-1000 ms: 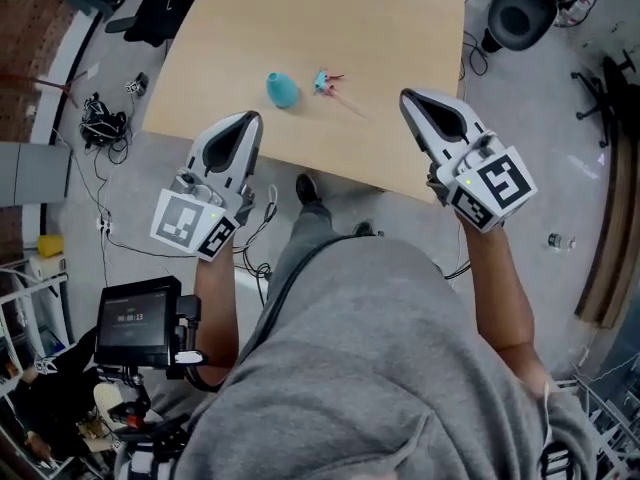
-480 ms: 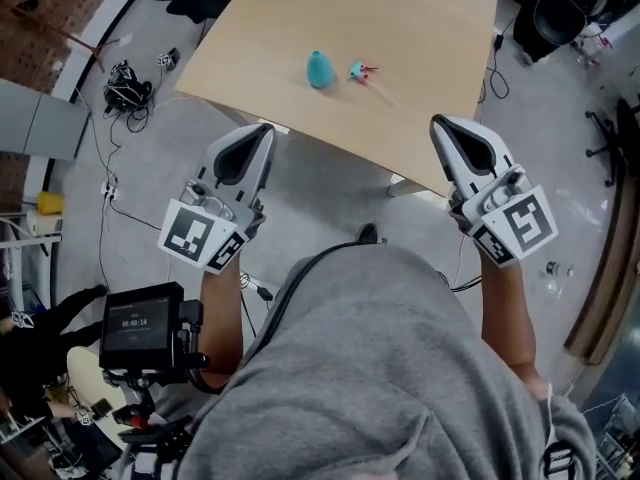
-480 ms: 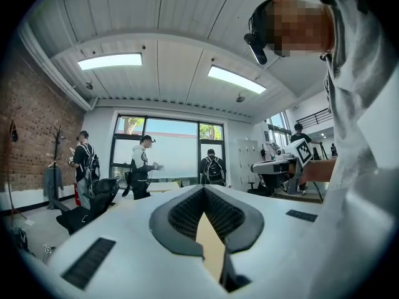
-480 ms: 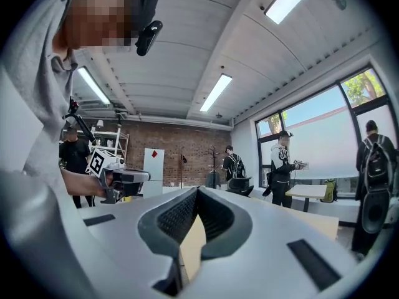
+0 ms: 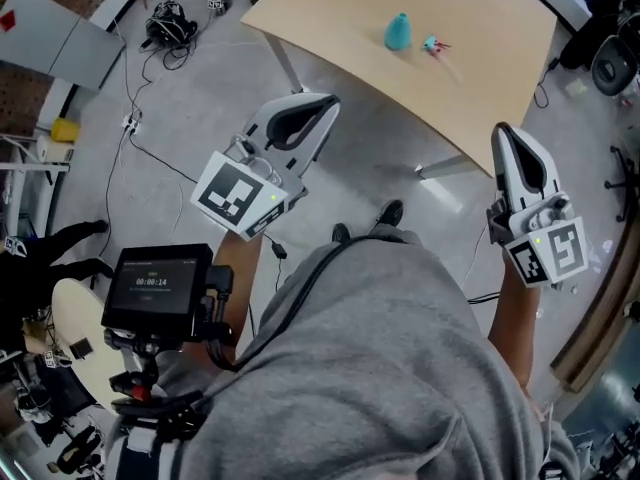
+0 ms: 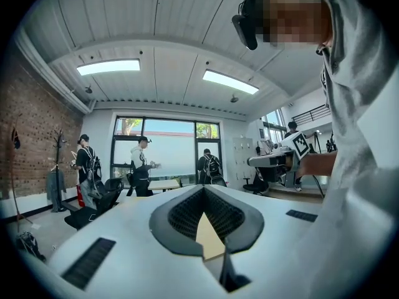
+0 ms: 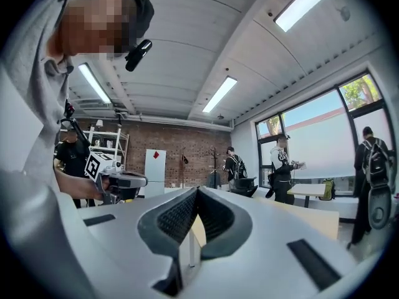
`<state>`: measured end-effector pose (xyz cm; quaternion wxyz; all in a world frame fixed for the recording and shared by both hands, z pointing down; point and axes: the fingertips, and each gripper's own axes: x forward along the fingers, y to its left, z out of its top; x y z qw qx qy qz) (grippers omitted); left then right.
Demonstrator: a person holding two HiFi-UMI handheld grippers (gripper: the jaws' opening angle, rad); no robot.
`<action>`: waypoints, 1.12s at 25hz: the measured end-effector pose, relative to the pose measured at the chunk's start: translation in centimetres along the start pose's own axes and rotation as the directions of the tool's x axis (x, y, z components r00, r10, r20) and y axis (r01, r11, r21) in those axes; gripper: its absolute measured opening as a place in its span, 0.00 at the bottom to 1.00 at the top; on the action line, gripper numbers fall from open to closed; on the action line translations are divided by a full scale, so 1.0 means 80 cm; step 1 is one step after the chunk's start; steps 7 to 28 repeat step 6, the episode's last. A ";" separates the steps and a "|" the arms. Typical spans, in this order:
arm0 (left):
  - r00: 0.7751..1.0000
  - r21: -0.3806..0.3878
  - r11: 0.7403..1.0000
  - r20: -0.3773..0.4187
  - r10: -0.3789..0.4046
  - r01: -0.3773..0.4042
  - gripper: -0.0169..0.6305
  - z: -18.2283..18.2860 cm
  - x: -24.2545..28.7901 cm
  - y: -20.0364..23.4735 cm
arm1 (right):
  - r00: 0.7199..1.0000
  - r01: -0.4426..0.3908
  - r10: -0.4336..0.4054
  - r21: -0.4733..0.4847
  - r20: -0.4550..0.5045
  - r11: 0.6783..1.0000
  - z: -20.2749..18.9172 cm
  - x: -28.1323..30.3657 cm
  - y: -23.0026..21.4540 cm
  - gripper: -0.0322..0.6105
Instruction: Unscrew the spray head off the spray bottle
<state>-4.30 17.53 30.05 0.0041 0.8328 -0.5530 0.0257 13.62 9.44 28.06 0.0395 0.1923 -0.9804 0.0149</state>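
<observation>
Left tongs [image 5: 322,105] and right tongs [image 5: 504,134] are pressed together, empty, short of the counter's [image 5: 480,83] near edge. Small teal bottle [image 5: 398,31], spray head [image 5: 433,44] beside it, looks light, slippery; grip its body.

We count two grippers, the left gripper [image 5: 322,106] and the right gripper [image 5: 503,134], one blue bottle [image 5: 398,31], one small spray head [image 5: 433,44], one little screen [image 5: 155,290] and one worktop [image 5: 470,88].

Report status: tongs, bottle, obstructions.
Left tongs and right tongs shut, empty, held short of the table. Spray bottle on the table, spray head lying separate beside it. No obstruction seen.
</observation>
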 end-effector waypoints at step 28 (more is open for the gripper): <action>1.000 0.023 1.000 0.023 -0.011 0.010 0.03 0.014 0.007 -0.003 | 1.000 0.017 -0.016 -0.013 0.005 1.000 0.013 -0.012 0.000 0.06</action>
